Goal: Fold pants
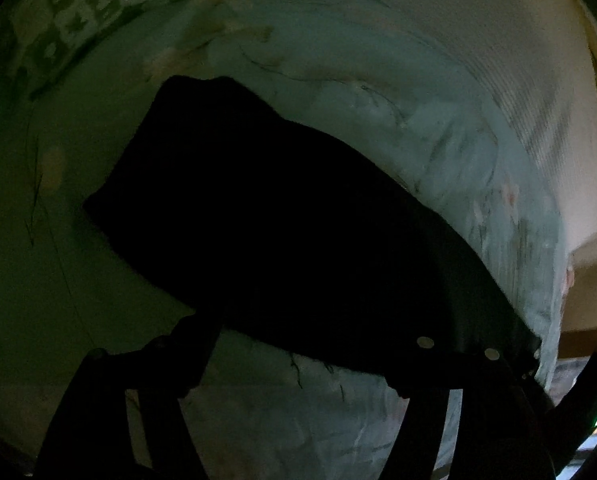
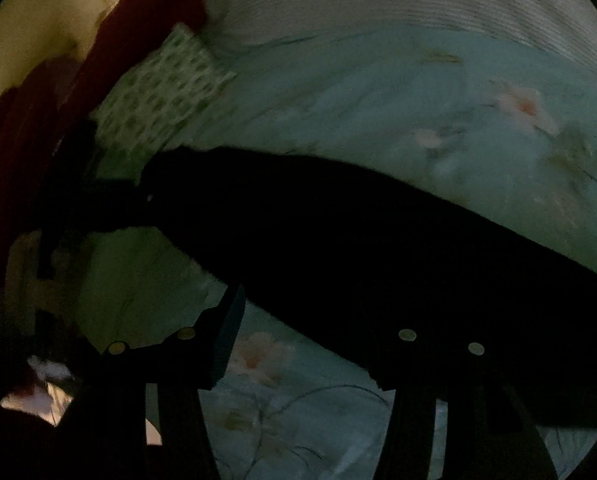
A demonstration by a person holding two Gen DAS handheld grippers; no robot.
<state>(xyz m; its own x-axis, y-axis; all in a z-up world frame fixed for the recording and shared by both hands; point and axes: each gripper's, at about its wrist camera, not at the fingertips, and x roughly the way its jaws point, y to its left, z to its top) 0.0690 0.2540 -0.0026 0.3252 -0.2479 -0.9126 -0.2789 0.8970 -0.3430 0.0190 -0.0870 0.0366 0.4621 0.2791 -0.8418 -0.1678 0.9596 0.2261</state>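
Observation:
Black pants (image 1: pixel 282 216) lie on a light blue floral bedsheet (image 1: pixel 438 140) in dim light. In the left wrist view they stretch from the upper left down to the right, across my left gripper (image 1: pixel 326 340), whose jaws are wide apart with the cloth's edge between and over the fingertips. In the right wrist view the pants (image 2: pixel 358 240) run as a dark band over my right gripper (image 2: pixel 318 328); its left finger (image 2: pixel 226 332) is clear of the cloth, its right finger is dark against it. Both grippers look open.
A green-and-white patterned pillow (image 2: pixel 162 88) lies at the bed's head, also in the left wrist view (image 1: pixel 98 4). A dark red headboard or cloth (image 2: pixel 138 20) stands at the left. A pale ribbed blanket (image 2: pixel 398 4) lies beyond the sheet.

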